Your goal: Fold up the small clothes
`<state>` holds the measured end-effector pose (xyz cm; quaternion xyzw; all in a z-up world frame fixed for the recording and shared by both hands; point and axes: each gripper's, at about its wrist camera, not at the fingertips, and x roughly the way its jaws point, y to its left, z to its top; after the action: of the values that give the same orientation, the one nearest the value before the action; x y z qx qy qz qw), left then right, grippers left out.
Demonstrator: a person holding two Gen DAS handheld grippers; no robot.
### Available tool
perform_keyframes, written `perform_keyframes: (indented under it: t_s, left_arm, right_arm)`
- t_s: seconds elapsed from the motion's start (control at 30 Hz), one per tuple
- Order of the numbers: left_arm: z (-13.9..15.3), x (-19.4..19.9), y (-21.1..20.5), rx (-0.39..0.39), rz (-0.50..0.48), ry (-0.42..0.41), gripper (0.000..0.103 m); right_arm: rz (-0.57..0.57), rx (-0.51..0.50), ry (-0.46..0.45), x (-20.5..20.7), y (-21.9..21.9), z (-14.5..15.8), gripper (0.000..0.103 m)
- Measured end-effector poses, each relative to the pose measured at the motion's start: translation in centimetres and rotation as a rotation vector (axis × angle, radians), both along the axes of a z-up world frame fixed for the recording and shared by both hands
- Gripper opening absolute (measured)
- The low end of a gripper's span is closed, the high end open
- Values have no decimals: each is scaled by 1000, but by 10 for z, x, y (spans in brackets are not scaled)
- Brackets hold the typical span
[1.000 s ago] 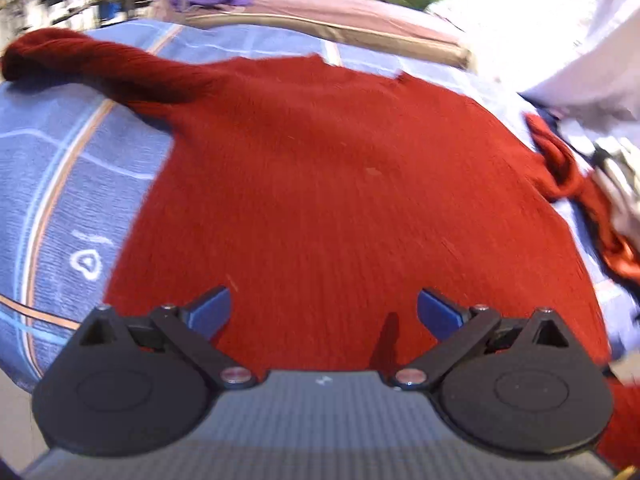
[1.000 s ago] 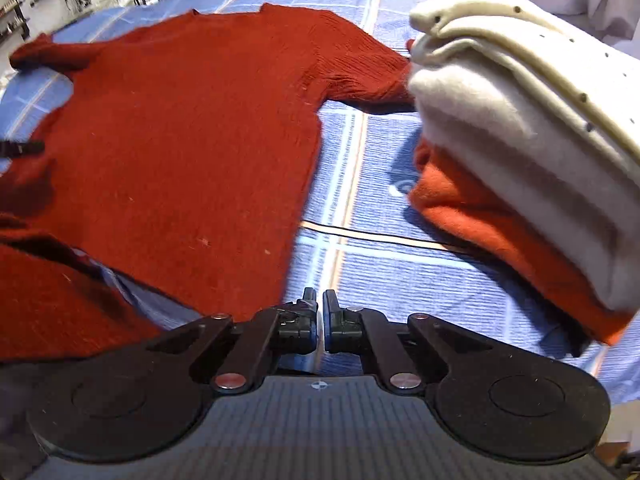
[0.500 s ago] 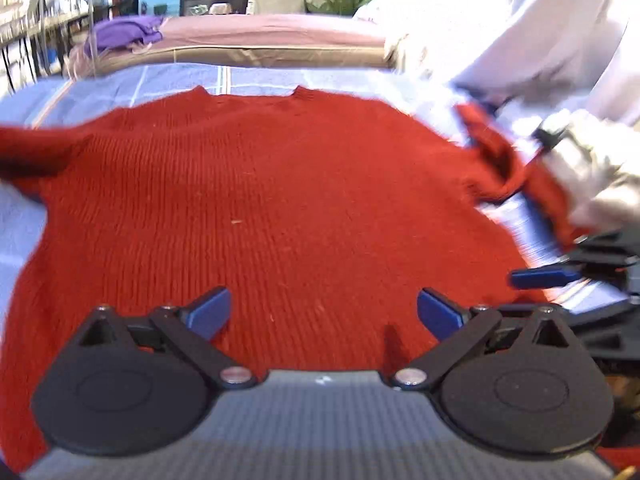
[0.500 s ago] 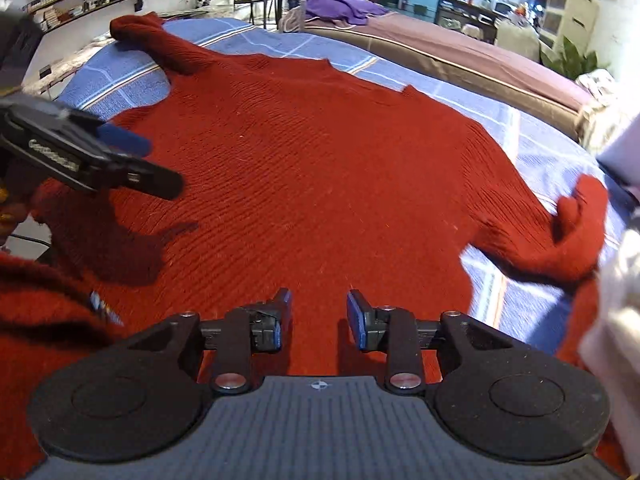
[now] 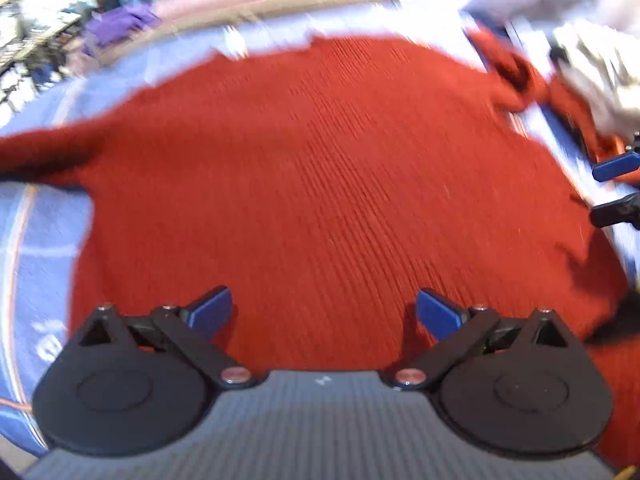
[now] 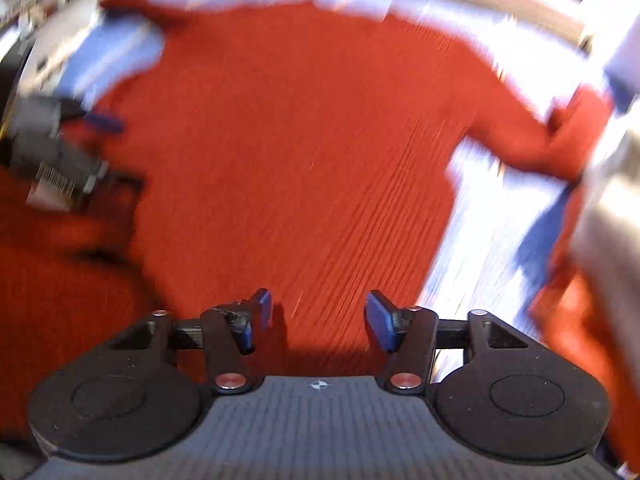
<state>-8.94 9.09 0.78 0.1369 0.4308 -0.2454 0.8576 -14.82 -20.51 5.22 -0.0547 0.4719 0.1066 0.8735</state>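
Left wrist view: the left gripper (image 5: pixel 324 312) hangs with its blue-padded jaws spread wide and nothing between them, over the near hem of a red knitted sweater (image 5: pixel 320 168). The sweater lies spread flat across a blue plaid bedspread (image 5: pixel 44 232), its neckline toward the far edge and one sleeve reaching to the left edge. The right gripper (image 5: pixel 616 186) shows at the right edge, its fingers apart above the sweater's side. A cream folded garment (image 5: pixel 600 76) sits near the far right corner.

Right wrist view: the right gripper (image 6: pixel 318 318) also stands with jaws moderately apart and empty, above the sweater's (image 6: pixel 300 140) near hem. The left gripper (image 6: pixel 60 160) appears blurred at the left. The bedspread (image 6: pixel 492 232) shows to the right of the sweater's body, below its outstretched sleeve. The picture is motion-blurred.
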Motion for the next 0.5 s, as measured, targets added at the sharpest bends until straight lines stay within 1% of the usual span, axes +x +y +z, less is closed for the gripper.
perform_keyframes:
  t_s: [0.07, 0.1, 0.13, 0.17, 0.2, 0.23, 0.27, 0.3, 0.33, 0.37, 0.4, 0.43, 0.5]
  left_arm:
    - [9, 20, 6, -50, 98, -46, 102]
    - [12, 29, 9, -83, 144, -66, 102]
    - [10, 38, 13, -115, 179, -77, 103]
    - [4, 46, 14, -116, 197, -65, 103]
    - [-4, 55, 12, -79, 207, -37, 103]
    - [-14, 64, 9, -22, 218, -17, 103]
    - [-24, 68, 12, 41, 233, -8, 103]
    - [-32, 69, 18, 88, 256, 0, 103]
    - [-37, 65, 32, 80, 275, 5, 103]
    - [-37, 63, 48, 17, 290, 12, 103]
    - [-36, 61, 63, -27, 317, 29, 103]
    - [-35, 59, 77, -40, 342, 40, 103]
    - [-32, 60, 96, -14, 358, 41, 103]
  right_arm:
    - [-35, -44, -70, 28, 0, 3, 103]
    - [-42, -47, -102, 42, 1, 1, 103]
    - [-40, -40, -124, 55, 0, -4, 103]
    - [-48, -31, -127, 68, 0, -11, 103]
    - [-65, -25, -117, 79, 0, -19, 103]
    - [-84, -24, -107, 90, -1, -29, 103]
    - [-106, -25, -79, 98, -2, -40, 103]
    - [-129, -17, -23, 103, -6, -52, 103]
    - [-144, 2, 44, 105, -11, -61, 103]
    - [-160, 24, 22, 98, -15, -62, 103]
    - [-180, 32, 19, 91, -20, -61, 103]
    - [-195, 41, 58, 87, -24, -61, 103]
    - [-215, 87, 74, 75, -35, -54, 103]
